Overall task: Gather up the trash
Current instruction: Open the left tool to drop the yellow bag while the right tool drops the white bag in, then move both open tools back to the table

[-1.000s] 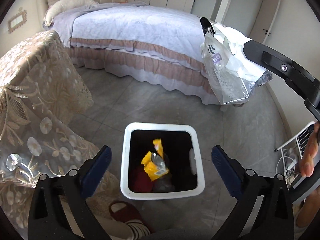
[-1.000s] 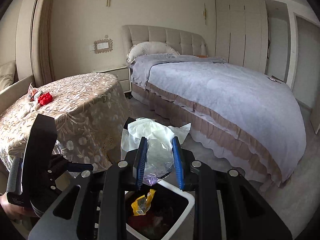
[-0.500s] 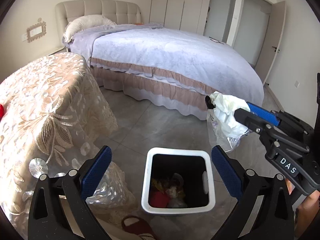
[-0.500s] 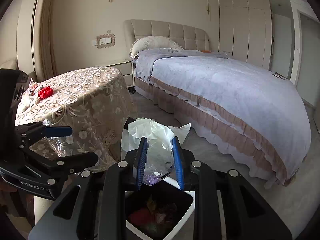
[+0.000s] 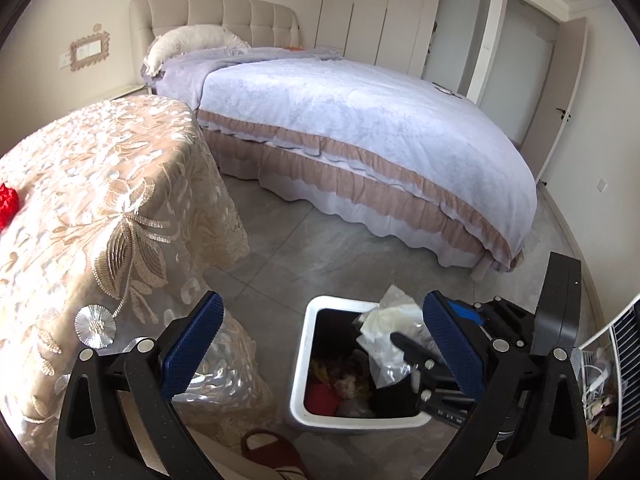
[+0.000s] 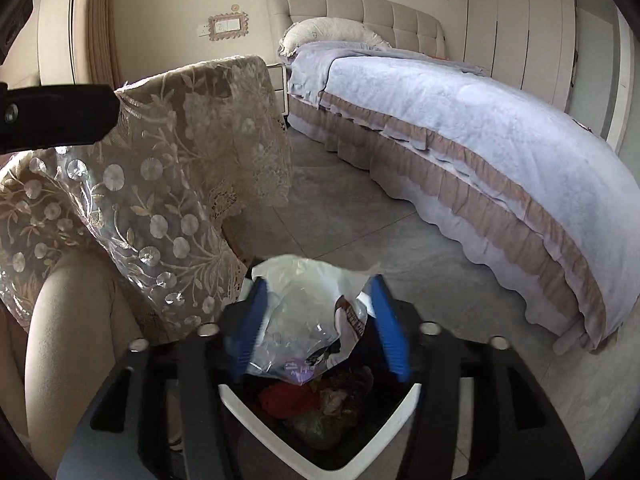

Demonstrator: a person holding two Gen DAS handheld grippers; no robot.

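Down at the floor, going left to right in the left wrist view: a red scrap (image 5: 8, 210) lies at nine o'clock on the lace-covered table (image 5: 100, 200); the left gripper (image 5: 320, 346) hangs with its blue pads spread wide and nothing between them; a white bin (image 5: 304, 360) stands on the grey tiles at about five o'clock, with red and yellowish rubbish in its dark well; a crumpled clear plastic bag (image 5: 388, 336) sits at the bin's mouth, partly over the far rim; the right gripper (image 5: 436, 344) reaches in over the bin from four o'clock; a bed (image 5: 360, 128) with a lilac cover fills twelve to two o'clock.

From the right wrist view, again left to right: the table's cloth (image 6: 160, 200) drapes from nine to eleven o'clock; the right gripper (image 6: 316, 328) is at six o'clock, its jaws opening, blue pads drawn off either side of the plastic bag (image 6: 308, 320); the bag is between them but no longer pinched, directly above the bin (image 6: 240, 404); the bed (image 6: 480, 120) runs from one to three o'clock.
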